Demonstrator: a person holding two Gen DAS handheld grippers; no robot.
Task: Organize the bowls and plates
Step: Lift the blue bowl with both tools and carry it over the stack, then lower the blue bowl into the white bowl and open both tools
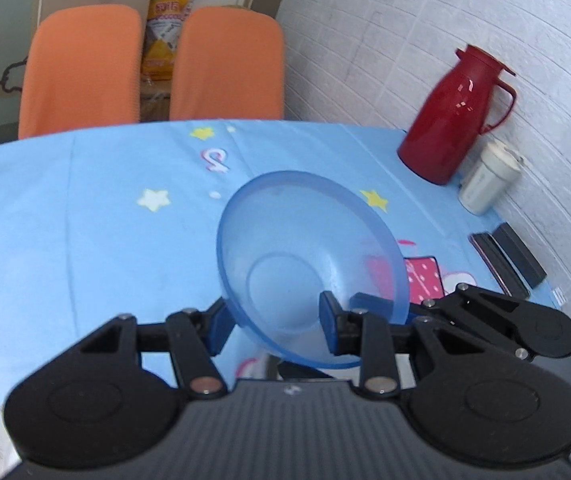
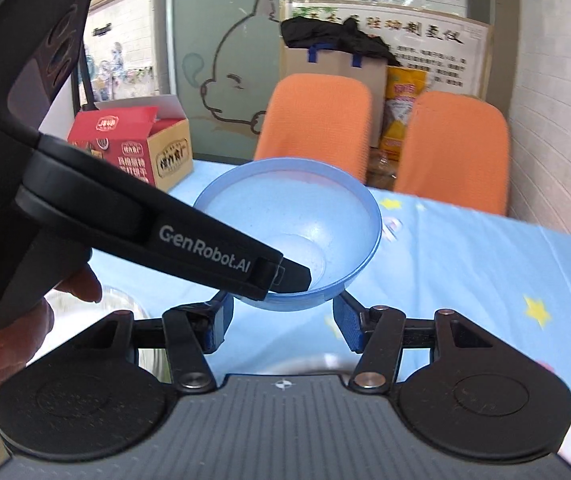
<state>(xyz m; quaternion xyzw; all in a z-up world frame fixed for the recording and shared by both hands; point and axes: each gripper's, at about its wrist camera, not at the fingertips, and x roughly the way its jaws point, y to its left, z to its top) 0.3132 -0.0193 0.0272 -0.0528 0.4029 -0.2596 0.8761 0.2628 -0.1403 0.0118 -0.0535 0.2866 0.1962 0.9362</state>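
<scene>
A translucent blue bowl (image 1: 305,256) is held tilted above the blue star-patterned tablecloth (image 1: 85,220). My left gripper (image 1: 273,324) is shut on its near rim, one finger inside and one outside. In the right wrist view the same bowl (image 2: 297,232) hangs in the air with the left gripper's black arm (image 2: 189,236) reaching to it from the left. My right gripper (image 2: 281,324) is open just below the bowl, its blue pads (image 2: 217,328) apart and holding nothing. A clear glass dish (image 2: 125,300) shows blurred under the left hand.
A red thermos jug (image 1: 453,116) and a white cup (image 1: 489,176) stand at the far right by the wall, with black cases (image 1: 509,260) nearer. Two orange chairs (image 1: 153,68) stand behind the table. A red cardboard box (image 2: 137,148) sits at the far left.
</scene>
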